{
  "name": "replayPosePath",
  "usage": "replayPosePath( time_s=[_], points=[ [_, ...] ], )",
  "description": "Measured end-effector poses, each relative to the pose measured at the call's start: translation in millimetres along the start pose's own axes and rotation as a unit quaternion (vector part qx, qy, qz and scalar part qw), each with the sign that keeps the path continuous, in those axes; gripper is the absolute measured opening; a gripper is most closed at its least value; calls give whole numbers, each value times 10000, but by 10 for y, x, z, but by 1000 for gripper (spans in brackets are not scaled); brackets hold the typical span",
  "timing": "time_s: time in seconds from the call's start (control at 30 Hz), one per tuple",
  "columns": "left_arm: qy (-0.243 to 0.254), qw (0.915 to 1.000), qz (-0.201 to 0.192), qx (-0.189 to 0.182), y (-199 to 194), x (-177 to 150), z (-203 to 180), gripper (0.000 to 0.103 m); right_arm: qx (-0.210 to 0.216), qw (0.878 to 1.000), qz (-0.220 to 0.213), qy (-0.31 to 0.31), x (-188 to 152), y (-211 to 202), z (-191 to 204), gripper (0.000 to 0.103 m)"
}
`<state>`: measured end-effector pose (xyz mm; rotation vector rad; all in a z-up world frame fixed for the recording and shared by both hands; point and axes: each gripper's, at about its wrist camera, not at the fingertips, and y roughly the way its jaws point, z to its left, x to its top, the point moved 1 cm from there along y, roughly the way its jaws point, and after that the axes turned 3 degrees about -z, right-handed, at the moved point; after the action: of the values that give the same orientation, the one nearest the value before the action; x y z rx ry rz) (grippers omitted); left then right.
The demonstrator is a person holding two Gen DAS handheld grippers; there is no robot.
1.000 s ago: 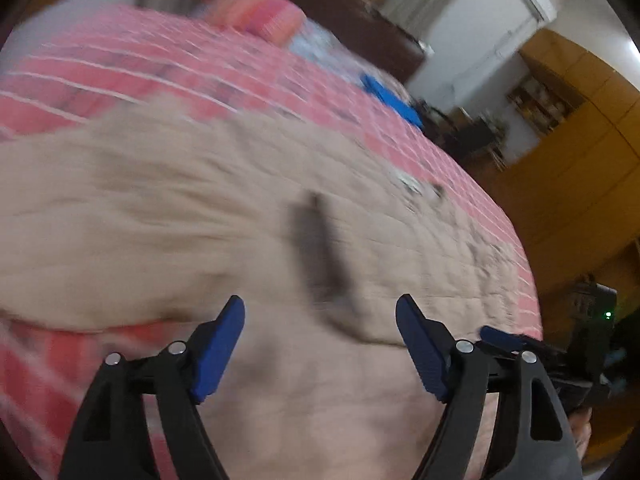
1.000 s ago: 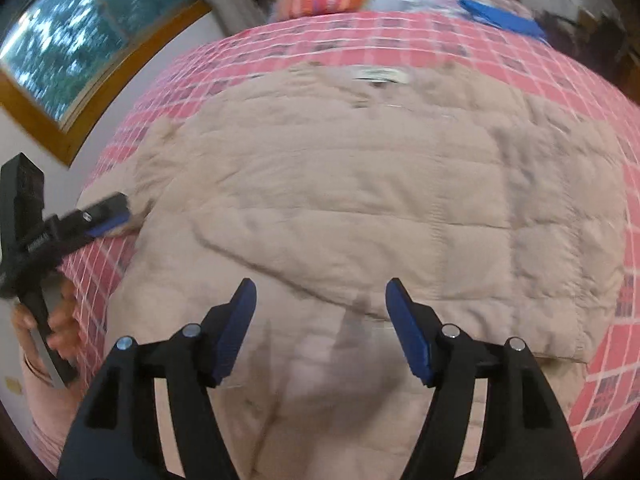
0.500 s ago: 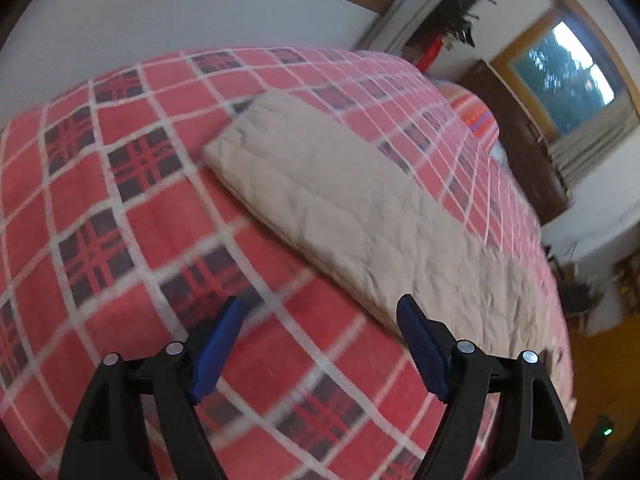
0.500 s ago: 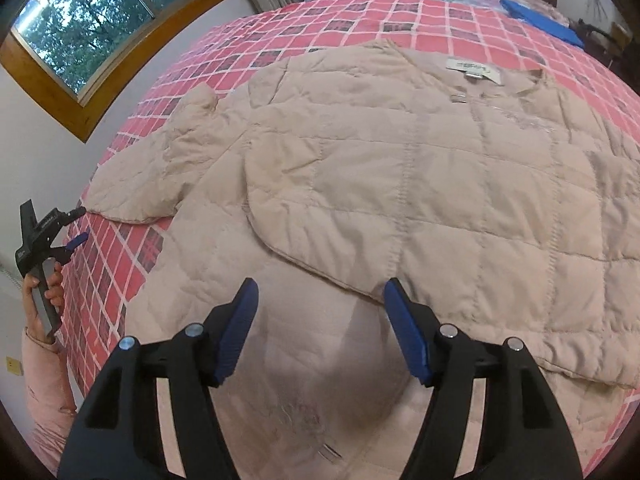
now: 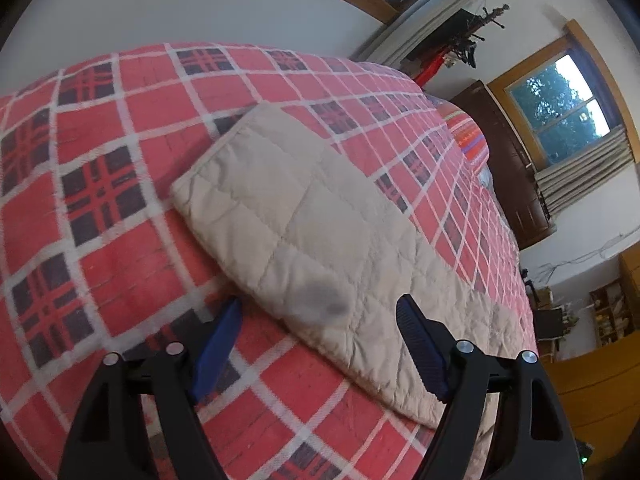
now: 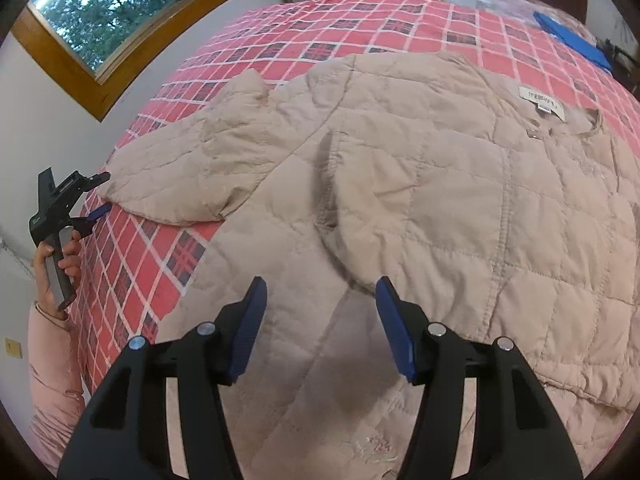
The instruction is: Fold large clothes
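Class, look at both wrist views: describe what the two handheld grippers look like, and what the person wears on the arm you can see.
Each gripper, left gripper and right gripper, has a black plastic frame with silver rivets and two blue ribbed finger pads. In the right wrist view the left gripper shows a black body with a pistol-style grip and grey trigger. The arm wears a pale pink long sleeve. No cables show.

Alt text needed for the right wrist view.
A beige quilted jacket lies spread on a red plaid bedspread, its sleeve stretched toward the left tongs, held in a hand. The open right tongs hover over the jacket's lower part.
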<state>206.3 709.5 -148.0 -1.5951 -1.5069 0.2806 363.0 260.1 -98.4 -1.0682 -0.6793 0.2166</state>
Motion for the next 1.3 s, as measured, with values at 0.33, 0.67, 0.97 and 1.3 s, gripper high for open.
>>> replayPosePath(
  time_s=[0.33, 0.67, 0.97, 1.3],
  points=[
    [-258, 9995, -148, -76, 16, 36, 25, 8, -209, 9993, 167, 260, 76, 248, -192, 45],
    [1073, 9883, -451, -985, -365, -290, -1039, 5, -464, 9986, 231, 127, 65, 372, -190, 41],
    [2181, 9568, 295, -1901, -273, -988, -2061, 4, -351, 9989, 222, 217, 86, 387, -250, 41],
    [2955, 9262, 1058, -2090, 197, -1662, -2715, 4, -79, 9995, 86, 303, 30, 186, -333, 39]
  ],
)
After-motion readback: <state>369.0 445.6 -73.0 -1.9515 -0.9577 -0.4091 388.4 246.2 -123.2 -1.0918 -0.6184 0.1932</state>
